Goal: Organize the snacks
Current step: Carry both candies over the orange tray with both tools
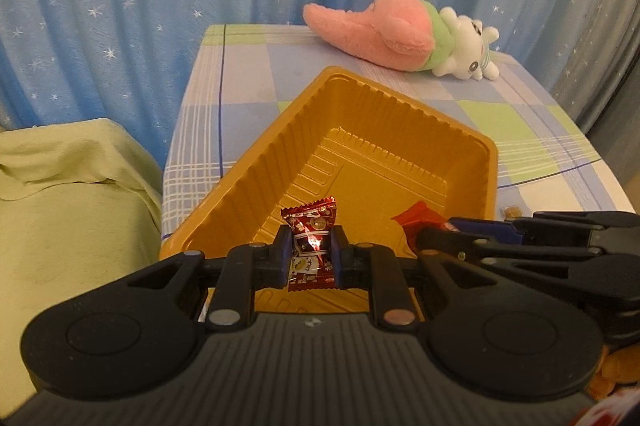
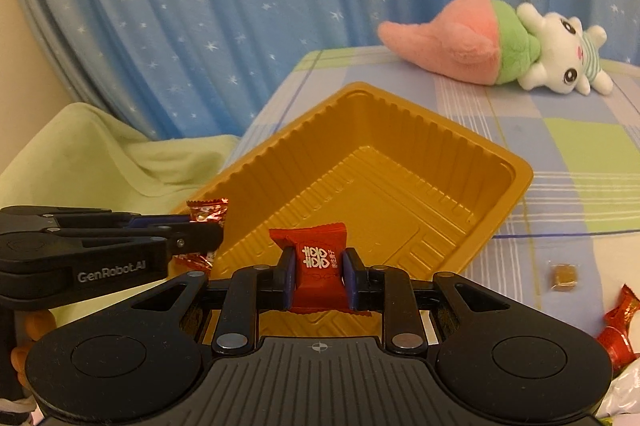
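A golden plastic tray [image 1: 400,114] [image 2: 440,130] sits on the checked tablecloth with nothing lying in it. My left gripper [image 1: 311,255] is shut on a shiny red patterned candy [image 1: 310,226], held over the tray's near corner. From the right wrist view the same candy [image 2: 208,212] shows in the left gripper [image 2: 208,234] at the left. My right gripper [image 2: 319,276] is shut on a plain red candy [image 2: 316,254] with white characters, above the tray's near rim. In the left wrist view the right gripper [image 1: 424,240] reaches in from the right with that red candy [image 1: 416,216].
A pink, green and white plush toy [image 1: 400,34] [image 2: 500,44] lies at the table's far side. A small brown candy [image 2: 563,276] and a red wrapped candy [image 2: 618,322] lie on the cloth at right. A green blanket [image 1: 72,186] lies left of the table, blue starred curtains behind.
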Demonstrator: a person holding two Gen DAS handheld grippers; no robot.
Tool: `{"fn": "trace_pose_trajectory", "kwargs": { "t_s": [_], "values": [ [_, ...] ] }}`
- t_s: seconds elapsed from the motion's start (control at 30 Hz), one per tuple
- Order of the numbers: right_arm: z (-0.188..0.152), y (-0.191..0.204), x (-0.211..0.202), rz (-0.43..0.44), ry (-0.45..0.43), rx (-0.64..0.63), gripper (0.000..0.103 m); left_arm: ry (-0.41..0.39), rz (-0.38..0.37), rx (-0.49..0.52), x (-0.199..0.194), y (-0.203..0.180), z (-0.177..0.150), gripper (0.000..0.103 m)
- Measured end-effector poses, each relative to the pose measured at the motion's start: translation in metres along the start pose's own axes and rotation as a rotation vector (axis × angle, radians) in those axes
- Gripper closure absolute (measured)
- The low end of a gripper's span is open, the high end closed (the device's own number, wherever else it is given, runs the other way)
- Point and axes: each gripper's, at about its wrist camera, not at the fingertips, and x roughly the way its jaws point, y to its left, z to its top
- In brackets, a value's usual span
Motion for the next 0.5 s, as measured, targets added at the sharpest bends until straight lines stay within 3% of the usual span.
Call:
{"fn": "trace_pose_trajectory", "kwargs": {
  "t_s": [0.37, 0.5],
  "values": [
    [0.004, -0.012, 0.019, -0.044, 0.027, 0.049, 0.078, 0.069, -0.042, -0.004, 0.042, 0.004, 0.005, 0.084],
    [0.004, -0.012, 0.02, -0.052, 0.03, 0.058, 0.078, 0.07, -0.052, -0.011, 0.043, 0.008, 0.004, 0.079]
  ]
}}
